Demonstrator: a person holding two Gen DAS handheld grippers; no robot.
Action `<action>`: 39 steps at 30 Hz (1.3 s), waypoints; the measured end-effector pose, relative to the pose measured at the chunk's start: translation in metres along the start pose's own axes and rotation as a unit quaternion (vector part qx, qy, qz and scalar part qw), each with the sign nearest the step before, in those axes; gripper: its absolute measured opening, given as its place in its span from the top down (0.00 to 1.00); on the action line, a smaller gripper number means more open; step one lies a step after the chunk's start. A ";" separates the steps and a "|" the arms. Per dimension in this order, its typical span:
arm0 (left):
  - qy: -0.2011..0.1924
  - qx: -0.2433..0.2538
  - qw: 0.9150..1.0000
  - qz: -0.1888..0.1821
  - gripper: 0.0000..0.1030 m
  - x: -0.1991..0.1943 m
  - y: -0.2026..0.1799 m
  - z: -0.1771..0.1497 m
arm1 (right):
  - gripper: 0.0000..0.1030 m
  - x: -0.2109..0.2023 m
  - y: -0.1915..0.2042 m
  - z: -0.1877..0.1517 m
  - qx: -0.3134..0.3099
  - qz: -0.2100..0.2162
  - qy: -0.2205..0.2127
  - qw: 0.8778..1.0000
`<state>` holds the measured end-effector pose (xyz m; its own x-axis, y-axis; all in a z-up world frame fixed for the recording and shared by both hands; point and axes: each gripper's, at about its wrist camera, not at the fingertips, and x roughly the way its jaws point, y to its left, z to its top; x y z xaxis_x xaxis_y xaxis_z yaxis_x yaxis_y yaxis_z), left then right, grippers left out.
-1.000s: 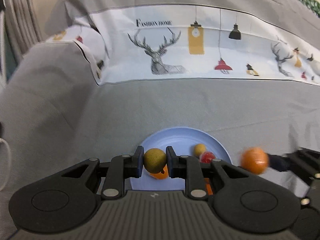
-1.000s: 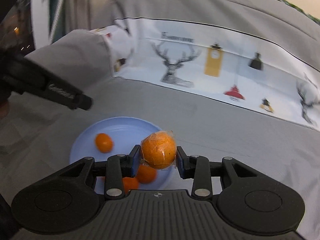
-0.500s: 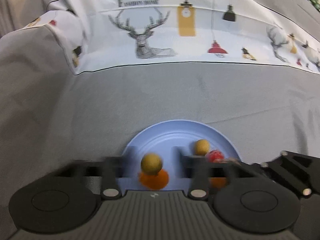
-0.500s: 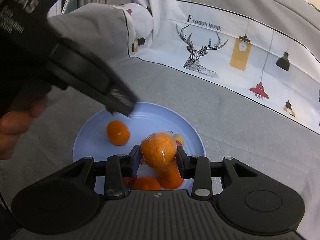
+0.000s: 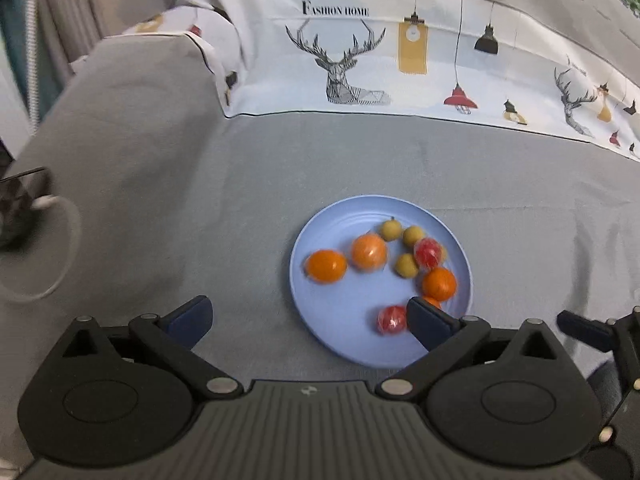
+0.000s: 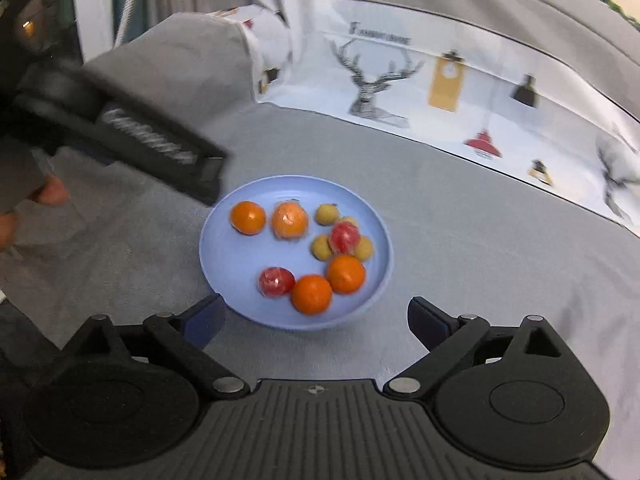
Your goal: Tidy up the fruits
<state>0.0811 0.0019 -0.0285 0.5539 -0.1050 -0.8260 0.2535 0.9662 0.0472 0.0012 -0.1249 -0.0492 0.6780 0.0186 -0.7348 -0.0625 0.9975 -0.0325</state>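
A grey cloth (image 5: 360, 160) is covering the soft surface, with a deer picture strip behind it. The blue plate (image 5: 340, 216) is sitting on the cloth, and all the fruits (image 6: 288, 220) are lying in it. Both the left gripper (image 5: 308, 316) and the right gripper (image 6: 316, 316) are opening their jaws, with nothing held. The round fruits could roll off if a gripper bumps the plate's rim, because the cloth is soft and wrinkly.
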 end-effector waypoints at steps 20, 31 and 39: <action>-0.008 0.012 0.999 0.031 0.00 -0.071 0.002 -0.049 | 0.01 -0.065 0.026 -0.015 -0.008 -0.030 -0.056 0.998; 0.002 0.019 0.999 0.028 0.00 -0.065 0.000 -0.050 | 0.01 -0.062 0.031 -0.014 -0.016 -0.043 -0.052 0.998; 0.007 0.016 0.999 0.032 0.00 -0.062 0.000 -0.050 | 0.01 -0.059 0.031 -0.014 -0.015 -0.050 -0.049 0.997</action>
<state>0.0073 0.0203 -0.0057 0.5578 -0.0399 -0.8290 0.2441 0.9625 0.1179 -0.0509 -0.0955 -0.0159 0.7508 -0.0730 -0.6565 -0.0117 0.9923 -0.1237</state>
